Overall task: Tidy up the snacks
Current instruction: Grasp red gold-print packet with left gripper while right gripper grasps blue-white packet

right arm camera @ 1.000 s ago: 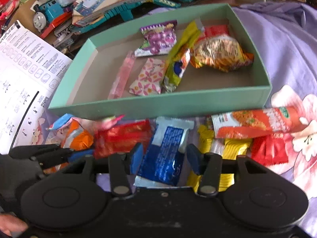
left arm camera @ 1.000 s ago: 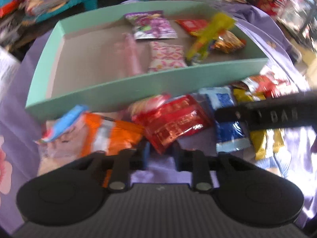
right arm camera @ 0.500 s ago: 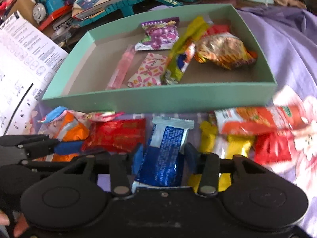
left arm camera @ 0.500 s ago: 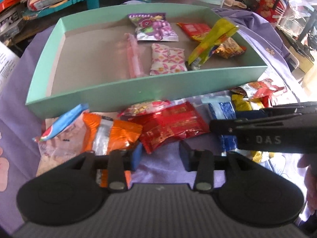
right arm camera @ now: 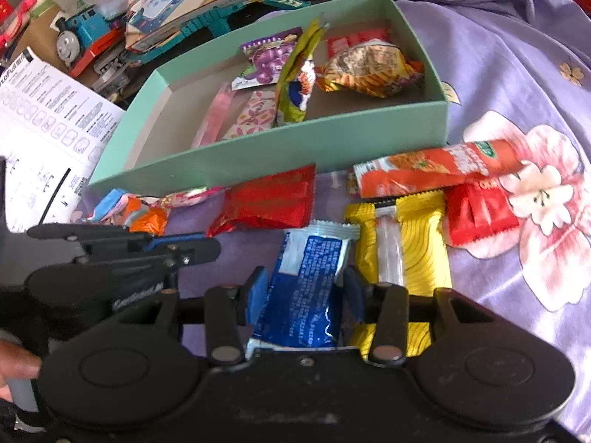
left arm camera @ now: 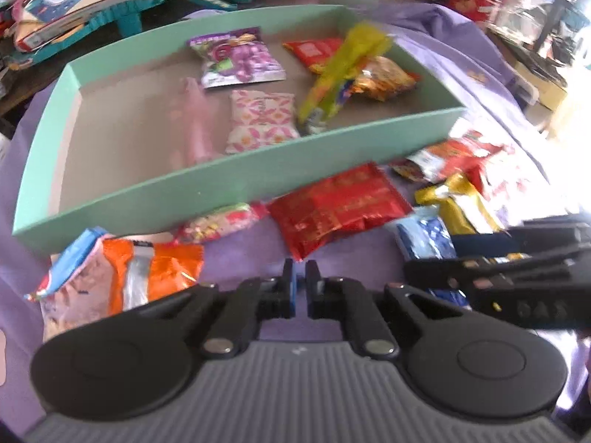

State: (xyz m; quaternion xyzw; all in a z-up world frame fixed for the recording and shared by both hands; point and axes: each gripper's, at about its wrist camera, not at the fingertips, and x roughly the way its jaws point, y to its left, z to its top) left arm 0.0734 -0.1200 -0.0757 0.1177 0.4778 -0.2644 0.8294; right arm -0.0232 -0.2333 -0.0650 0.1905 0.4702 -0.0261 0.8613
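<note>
Two black two-finger grippers of mine hover low over a lilac, flower-printed cloth [right arm camera: 517, 74] strewn with snacks. My left gripper [left arm camera: 300, 284] has its fingers pinched nearly together on nothing, just short of the near corner of a shiny red foil packet [left arm camera: 338, 210]. My right gripper [right arm camera: 303, 291] stands spread, its blue-padded fingers [right arm camera: 256, 291] flanking a blue-and-white foil sachet [right arm camera: 310, 288] that lies flat on the cloth; whether the pads touch it I cannot tell.

Just right of the sachet lies a yellow wrapper with a clear strip [right arm camera: 406, 243], then a small red pouch [right arm camera: 476, 214]. A long orange-red snack sleeve [right arm camera: 436, 173] lies beyond them. To the left, an orange-and-silver crinkled bag [left arm camera: 147, 273] sits beside a pink sweet wrapper [left arm camera: 218, 223].

Farther off stands a shallow mint-green cardboard box [left arm camera: 147, 192], holding a purple grape-print bag [left arm camera: 238, 57], a pink patterned pouch [left arm camera: 260, 120], a pale pink stick [left arm camera: 195, 122], a yellow-green wrapper [left arm camera: 340, 66] and a gold crinkled bag [right arm camera: 369, 70].

Beyond the box, left, lies a blue toy locomotive [right arm camera: 79, 38].
</note>
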